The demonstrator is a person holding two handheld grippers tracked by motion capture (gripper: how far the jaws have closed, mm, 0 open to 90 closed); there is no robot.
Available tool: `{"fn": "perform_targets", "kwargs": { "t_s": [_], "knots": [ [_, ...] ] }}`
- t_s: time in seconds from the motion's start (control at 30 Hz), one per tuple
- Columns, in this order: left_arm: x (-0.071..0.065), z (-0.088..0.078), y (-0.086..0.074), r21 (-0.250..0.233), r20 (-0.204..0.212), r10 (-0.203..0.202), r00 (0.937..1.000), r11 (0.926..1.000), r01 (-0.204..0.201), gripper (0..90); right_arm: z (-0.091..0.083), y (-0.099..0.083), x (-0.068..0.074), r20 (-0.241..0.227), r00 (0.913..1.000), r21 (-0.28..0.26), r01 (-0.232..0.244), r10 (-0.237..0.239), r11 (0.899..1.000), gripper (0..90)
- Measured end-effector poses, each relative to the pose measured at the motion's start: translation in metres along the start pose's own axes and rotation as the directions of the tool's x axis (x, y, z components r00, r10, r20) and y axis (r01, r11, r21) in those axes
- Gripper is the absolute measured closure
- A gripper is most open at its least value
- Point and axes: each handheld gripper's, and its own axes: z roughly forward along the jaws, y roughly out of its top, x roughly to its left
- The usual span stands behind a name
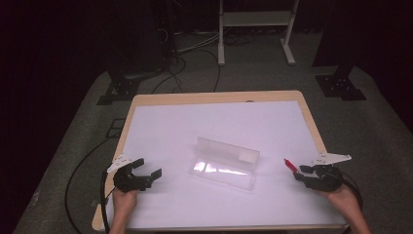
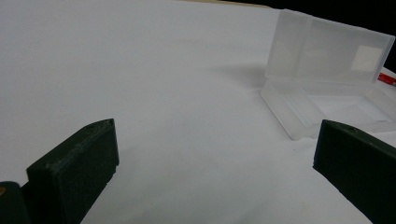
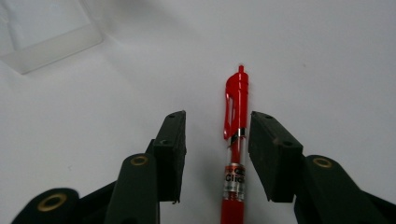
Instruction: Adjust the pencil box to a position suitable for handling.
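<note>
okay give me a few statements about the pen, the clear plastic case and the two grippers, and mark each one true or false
1. The clear plastic case lies open on the table, its lid tilted up. True.
2. The red pen is inside the case. False: it lies on the white table surface, between the jaws of the right gripper.
3. The left gripper has its jaws spread with nothing between them. True.
4. The right gripper has clamped the pen tight. False: its jaws stand apart on either side of the pen, with a gap showing on the left side.
5. The case sits between the two grippers in the high view. True.
</note>
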Motion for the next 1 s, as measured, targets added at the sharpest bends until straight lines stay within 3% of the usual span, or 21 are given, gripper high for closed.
{"fn": "perform_targets", "kwargs": {
  "t_s": [0.33, 1.0],
  "knots": [
    [0.001, 0.000, 0.000, 0.001, 0.002, -0.011, 0.9999, 0.9999, 0.011, 0.0, 0.009, -0.007, -0.007, 0.016, 0.9998, 0.036, -0.017, 0.016, 0.999, 59.0],
    [0.001, 0.000, 0.000, -0.001, 0.001, -0.006, 1.0000, 1.0000, 0.006, 0.0, 0.012, -0.006, -0.008, 0.027, 0.9993, 0.043, -0.027, 0.026, 0.999, 73.1]
  ]
}}
